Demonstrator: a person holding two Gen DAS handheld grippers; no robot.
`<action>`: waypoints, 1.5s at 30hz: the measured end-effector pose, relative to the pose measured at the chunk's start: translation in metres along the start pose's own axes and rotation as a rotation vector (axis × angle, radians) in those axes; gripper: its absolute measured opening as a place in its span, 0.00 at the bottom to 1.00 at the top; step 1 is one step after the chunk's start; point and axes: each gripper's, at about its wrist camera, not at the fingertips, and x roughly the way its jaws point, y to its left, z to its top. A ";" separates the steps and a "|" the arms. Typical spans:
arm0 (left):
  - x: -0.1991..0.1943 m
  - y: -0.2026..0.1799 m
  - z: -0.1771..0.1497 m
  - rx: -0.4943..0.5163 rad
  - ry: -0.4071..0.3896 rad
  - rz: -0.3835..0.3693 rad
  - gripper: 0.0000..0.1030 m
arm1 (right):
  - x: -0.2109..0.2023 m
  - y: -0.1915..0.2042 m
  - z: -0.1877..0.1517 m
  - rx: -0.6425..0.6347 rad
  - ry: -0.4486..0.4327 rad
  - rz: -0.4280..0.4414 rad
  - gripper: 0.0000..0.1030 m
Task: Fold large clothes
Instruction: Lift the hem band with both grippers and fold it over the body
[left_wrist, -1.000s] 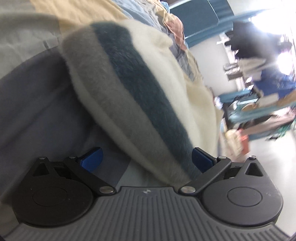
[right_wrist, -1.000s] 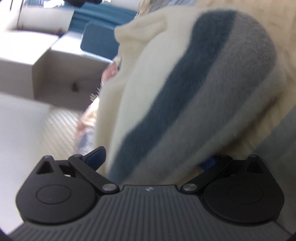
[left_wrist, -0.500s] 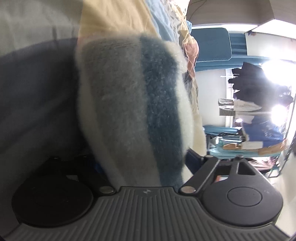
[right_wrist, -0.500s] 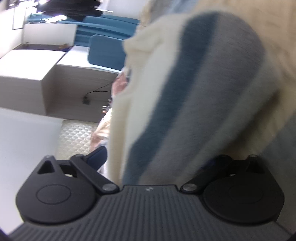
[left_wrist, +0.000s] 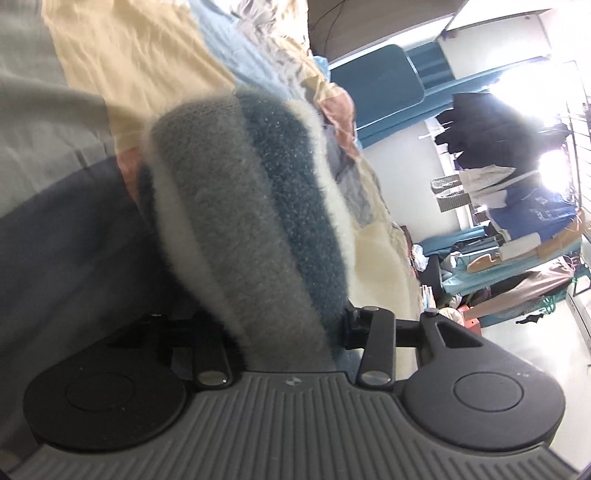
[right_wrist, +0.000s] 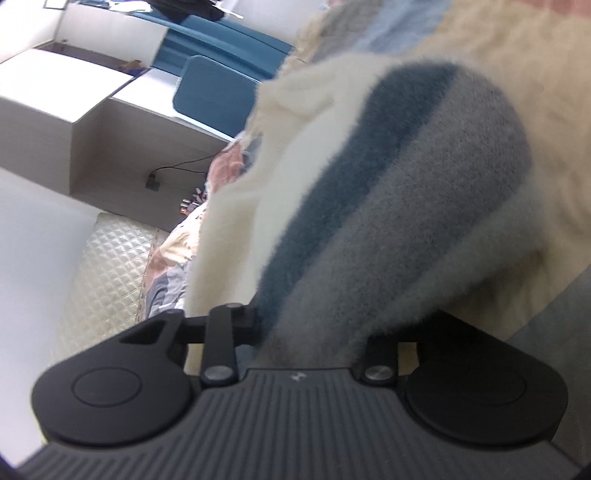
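Observation:
A fuzzy sweater with cream, dark teal and grey stripes fills both views, in the left wrist view (left_wrist: 255, 229) and in the right wrist view (right_wrist: 388, 206). My left gripper (left_wrist: 284, 325) is shut on a bunched striped edge of the sweater; its fingertips are hidden in the fabric. My right gripper (right_wrist: 310, 328) is shut on another striped part of the sweater, fingertips also buried. The sweater hangs folded over between the two grippers above a patchwork bedspread (left_wrist: 122, 62).
The bedspread (right_wrist: 498, 40) has yellow, blue, pink and grey patches. A blue headboard (left_wrist: 373, 85) and a clothes rack (left_wrist: 517, 206) stand at the right. White cabinets (right_wrist: 74, 110) and a quilted mattress side (right_wrist: 107, 273) lie at the left.
Both grippers' jaws have closed in on the striped sweater. The left gripper's view has turned so that the sweater stands more upright. The right gripper's view has shifted slightly.

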 end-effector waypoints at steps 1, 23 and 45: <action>-0.006 -0.001 -0.002 0.009 -0.001 -0.003 0.47 | -0.005 0.002 -0.002 -0.013 -0.004 0.001 0.37; -0.165 0.013 -0.061 0.061 0.047 -0.080 0.56 | -0.119 0.028 -0.052 -0.136 -0.056 0.029 0.39; -0.130 -0.034 -0.005 0.143 0.029 -0.203 0.79 | -0.094 0.054 -0.007 -0.134 -0.088 0.144 0.58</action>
